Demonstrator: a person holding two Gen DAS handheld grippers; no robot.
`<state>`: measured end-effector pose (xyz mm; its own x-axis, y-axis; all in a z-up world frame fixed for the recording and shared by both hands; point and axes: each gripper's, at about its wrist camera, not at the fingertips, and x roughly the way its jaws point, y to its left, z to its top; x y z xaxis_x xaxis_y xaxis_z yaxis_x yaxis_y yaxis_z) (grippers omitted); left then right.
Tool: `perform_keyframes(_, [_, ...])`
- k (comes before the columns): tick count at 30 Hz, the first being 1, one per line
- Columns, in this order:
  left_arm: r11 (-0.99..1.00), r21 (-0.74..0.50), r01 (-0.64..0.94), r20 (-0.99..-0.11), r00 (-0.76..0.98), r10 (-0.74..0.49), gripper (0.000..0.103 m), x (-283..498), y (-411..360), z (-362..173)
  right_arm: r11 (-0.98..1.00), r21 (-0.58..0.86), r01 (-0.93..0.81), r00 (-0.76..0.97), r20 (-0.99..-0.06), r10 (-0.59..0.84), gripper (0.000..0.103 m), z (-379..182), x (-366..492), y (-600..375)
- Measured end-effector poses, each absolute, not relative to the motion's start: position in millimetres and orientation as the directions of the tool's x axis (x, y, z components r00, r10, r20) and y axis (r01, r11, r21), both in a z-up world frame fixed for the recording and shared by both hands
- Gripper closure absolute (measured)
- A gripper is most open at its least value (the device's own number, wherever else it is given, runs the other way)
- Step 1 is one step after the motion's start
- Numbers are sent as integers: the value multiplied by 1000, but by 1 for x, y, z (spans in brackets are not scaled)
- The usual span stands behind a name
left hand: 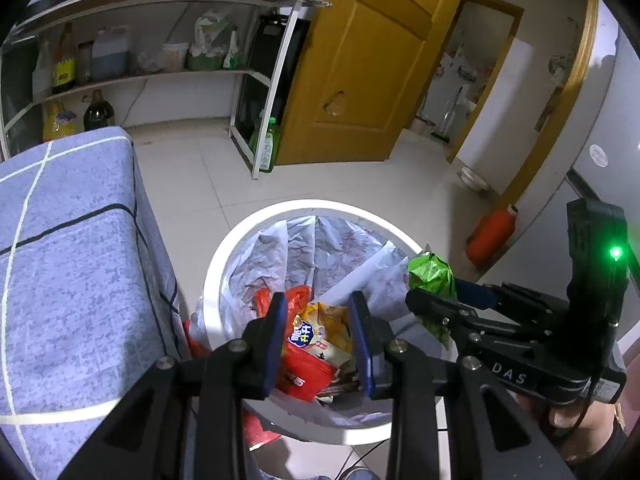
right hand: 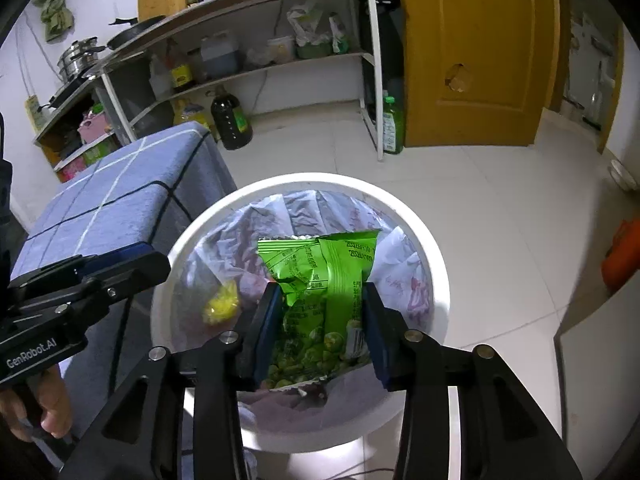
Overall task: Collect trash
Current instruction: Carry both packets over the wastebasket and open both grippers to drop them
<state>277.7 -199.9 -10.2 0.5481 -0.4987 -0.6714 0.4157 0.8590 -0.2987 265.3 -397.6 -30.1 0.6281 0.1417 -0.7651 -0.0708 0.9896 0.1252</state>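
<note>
A white round trash bin [left hand: 224, 264] lined with a plastic bag stands on the floor; it also shows in the right wrist view [right hand: 436, 280]. Snack wrappers [left hand: 316, 336] in red, yellow and orange lie inside it. My left gripper [left hand: 320, 332] is open and empty above the bin, over the wrappers. My right gripper [right hand: 320, 320] is shut on a green snack packet [right hand: 332, 280] and holds it over the bin's opening. The green packet also shows in the left wrist view [left hand: 432, 272], at the bin's right rim. A yellow wrapper [right hand: 220, 304] lies in the bin.
A stool or table with a blue checked cover [left hand: 68, 260] stands just left of the bin. A metal shelf rack [left hand: 160, 72] with bottles is behind. A yellow door [left hand: 360, 60], a green bottle [left hand: 269, 148], an orange-red object [left hand: 492, 236] and a small white bowl [left hand: 472, 176] are around the floor.
</note>
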Motion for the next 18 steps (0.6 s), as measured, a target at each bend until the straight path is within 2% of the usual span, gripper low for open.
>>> perform_keyframes(5, [859,-308,409,-679,538,-500,70,280,-198,-15,991,104,-81,629,-766,132,53,-32,264,-395])
perform_keyframes(18, [859,-306,411,-645,573,-505,70,258,-180,6,991,118,-61,661,-739,129,51,-15,243,-397])
